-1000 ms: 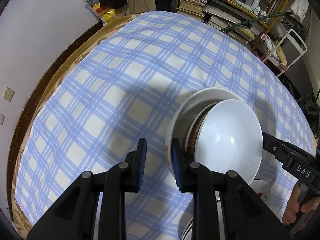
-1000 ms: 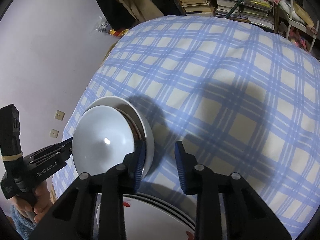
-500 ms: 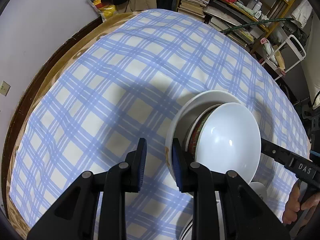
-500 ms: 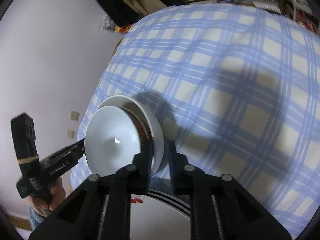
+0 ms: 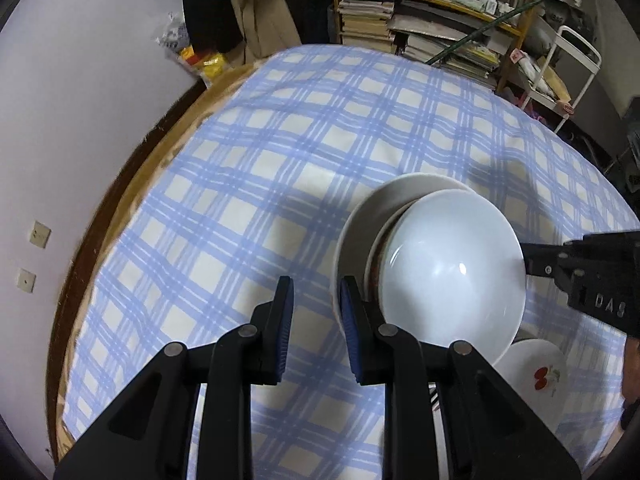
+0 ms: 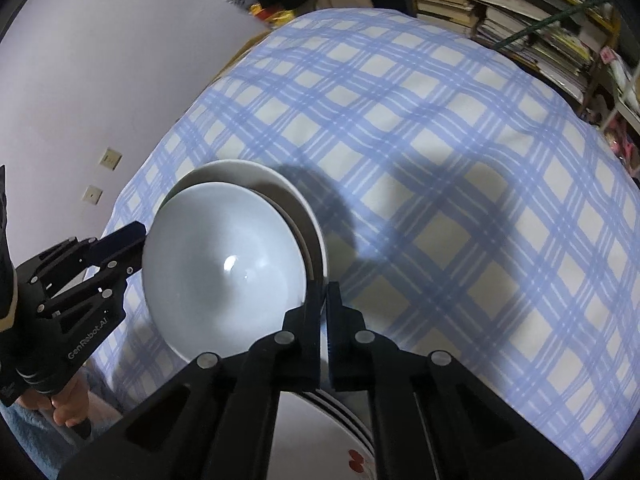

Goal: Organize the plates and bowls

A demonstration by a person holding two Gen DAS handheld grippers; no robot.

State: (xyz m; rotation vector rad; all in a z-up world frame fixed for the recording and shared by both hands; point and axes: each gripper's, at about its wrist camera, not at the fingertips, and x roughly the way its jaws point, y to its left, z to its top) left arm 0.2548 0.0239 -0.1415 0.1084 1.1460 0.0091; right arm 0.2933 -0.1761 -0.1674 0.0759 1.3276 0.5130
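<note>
A stack of nested white bowls (image 5: 448,268) is held above the blue checked tablecloth (image 5: 280,168); it also shows in the right wrist view (image 6: 224,264). My right gripper (image 6: 324,292) is shut on the stack's rim at its right edge. My left gripper (image 5: 316,300) is at the stack's left rim; its jaws stand apart, with the outer bowl's rim hard against the right pad, and I cannot tell whether they hold it. A red-brown band shows between the nested bowls.
Stacked plates with a red fruit print lie below the bowls (image 5: 536,376), and show under my right gripper (image 6: 320,432). Cluttered bookshelves (image 5: 440,28) stand beyond the table's far edge. A white wall (image 5: 80,100) is on the left.
My right gripper has closed onto the rim of the bowl stack. Both views have shifted a little, with the stack still held between the two grippers.
</note>
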